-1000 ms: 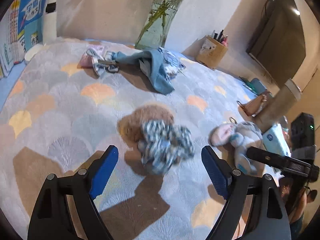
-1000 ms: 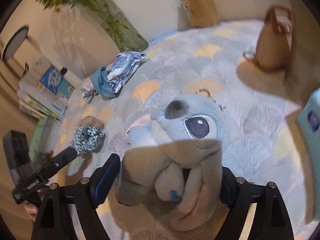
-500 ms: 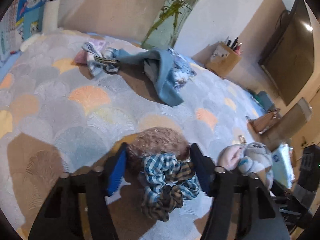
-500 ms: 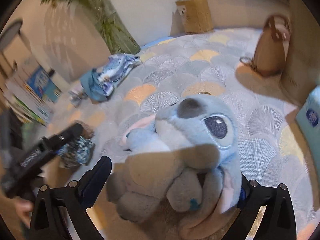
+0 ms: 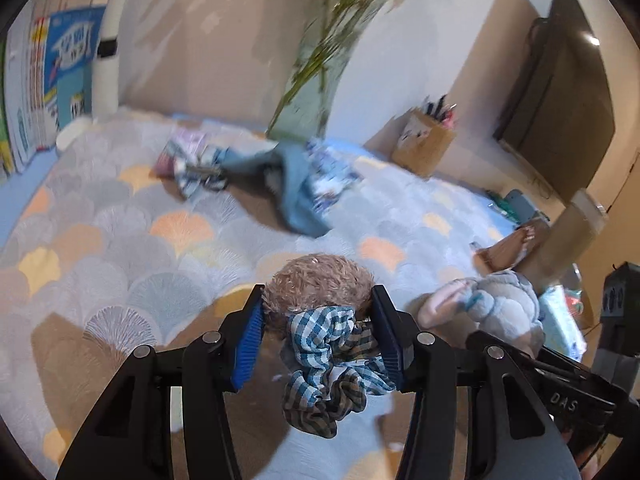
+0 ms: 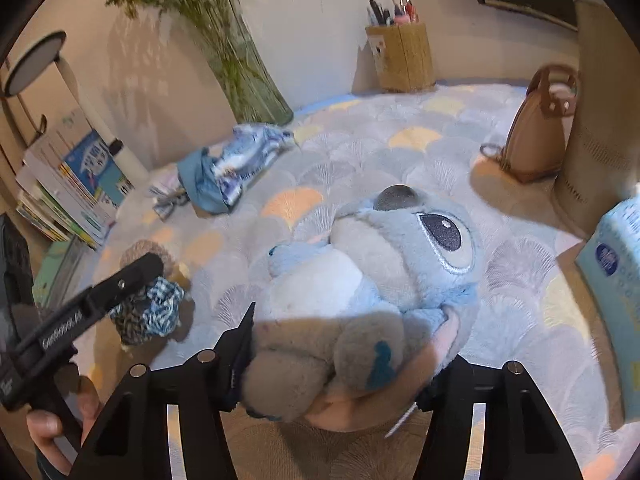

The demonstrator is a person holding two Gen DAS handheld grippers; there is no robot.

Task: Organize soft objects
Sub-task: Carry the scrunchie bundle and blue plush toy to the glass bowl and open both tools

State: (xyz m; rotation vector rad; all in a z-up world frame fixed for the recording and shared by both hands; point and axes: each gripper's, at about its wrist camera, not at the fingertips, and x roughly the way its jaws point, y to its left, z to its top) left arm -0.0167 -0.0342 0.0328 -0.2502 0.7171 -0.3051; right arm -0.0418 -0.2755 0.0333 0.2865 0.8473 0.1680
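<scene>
My left gripper is shut on a blue plaid scrunchie and a fuzzy brown scrunchie behind it, low over the patterned mat. My right gripper is shut on a blue plush toy, holding it by its lower body above the mat. The plush also shows in the left wrist view, to the right. The left gripper with the scrunchies shows at the left of the right wrist view. A heap of blue cloth and pouches lies farther back on the mat.
A glass vase with green stems and a wooden pen holder stand by the back wall. A brown handbag, a tall beige cylinder and a tissue pack are at the right. Books stack at the left.
My left gripper moved forward and down over the two scrunchies and closed on them. My right gripper kept its hold on the plush and shifted a little.
</scene>
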